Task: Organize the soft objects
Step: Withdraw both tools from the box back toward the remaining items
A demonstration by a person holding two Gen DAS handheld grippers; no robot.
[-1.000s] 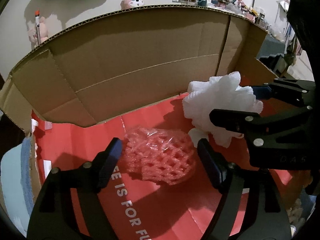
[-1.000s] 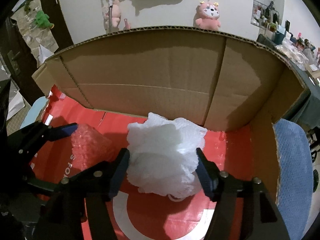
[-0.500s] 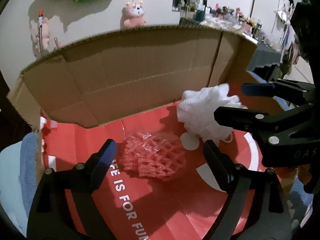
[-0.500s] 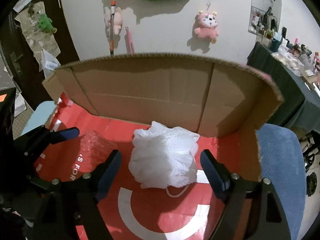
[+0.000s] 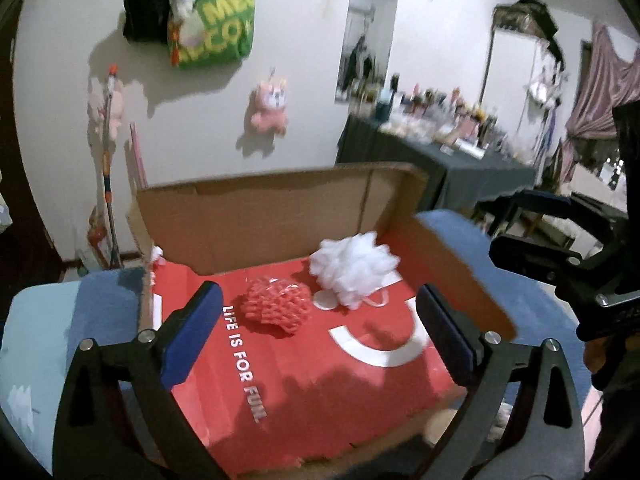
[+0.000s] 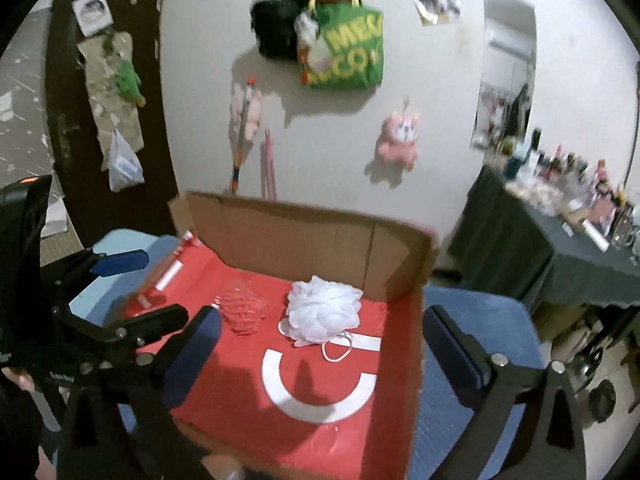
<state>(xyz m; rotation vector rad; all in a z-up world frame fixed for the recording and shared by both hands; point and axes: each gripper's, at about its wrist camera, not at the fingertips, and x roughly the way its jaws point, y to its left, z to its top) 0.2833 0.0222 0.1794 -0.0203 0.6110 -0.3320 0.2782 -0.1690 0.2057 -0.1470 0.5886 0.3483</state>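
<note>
Soft objects are sitting inside the cardboard box (image 5: 260,216): a red mesh ball (image 5: 276,310) at nine o'clock of a fluffy white bath puff (image 5: 352,272), just beside it. Both grippers' fingers (image 5: 192,332) (image 6: 452,352) have just been opening, released and empty; they are best lifting clear without snagging the puff's loop.

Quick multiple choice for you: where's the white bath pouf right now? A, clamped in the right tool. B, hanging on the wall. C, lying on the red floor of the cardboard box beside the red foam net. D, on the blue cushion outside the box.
C: the white bath pouf lies on the cardboard box's red floor beside the red foam net, clear of both tools.
</note>
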